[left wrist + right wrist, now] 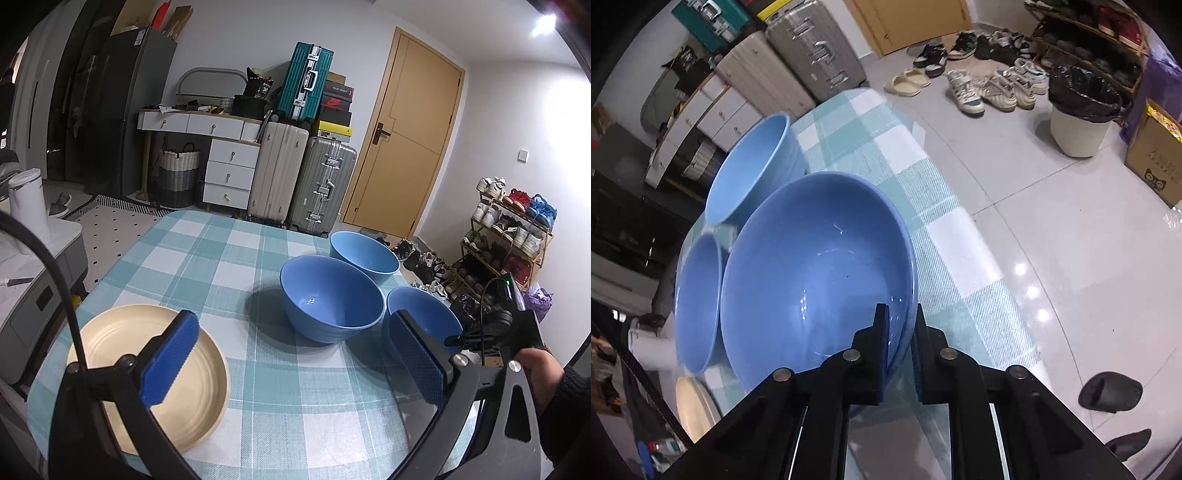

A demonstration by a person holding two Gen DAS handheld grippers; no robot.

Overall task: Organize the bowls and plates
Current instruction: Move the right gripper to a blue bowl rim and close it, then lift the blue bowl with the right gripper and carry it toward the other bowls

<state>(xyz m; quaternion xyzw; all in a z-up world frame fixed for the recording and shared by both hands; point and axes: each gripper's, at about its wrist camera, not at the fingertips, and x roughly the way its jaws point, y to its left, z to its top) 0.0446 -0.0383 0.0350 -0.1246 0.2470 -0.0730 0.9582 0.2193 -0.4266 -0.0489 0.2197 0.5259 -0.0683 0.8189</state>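
Observation:
Three blue bowls stand on the checked tablecloth [258,387]: a far bowl [364,254], a middle bowl [330,299] and a near right bowl [424,306]. A cream plate [147,376] lies at the front left. My left gripper [295,360] hovers open above the cloth, one finger over the plate, the other in front of the near right bowl. My right gripper [900,317] is shut on that bowl's rim [820,273], one pad inside and one outside. In the right wrist view the middle bowl [698,302], far bowl [753,170] and plate [694,402] sit to the left.
The held bowl sits near the table's right edge [960,236], with tiled floor below. Shoes [967,92], a lined bin [1082,122] and a cardboard box [1156,158] are on the floor. Suitcases [295,177], a door [402,140] and a shoe rack [509,236] stand beyond the table.

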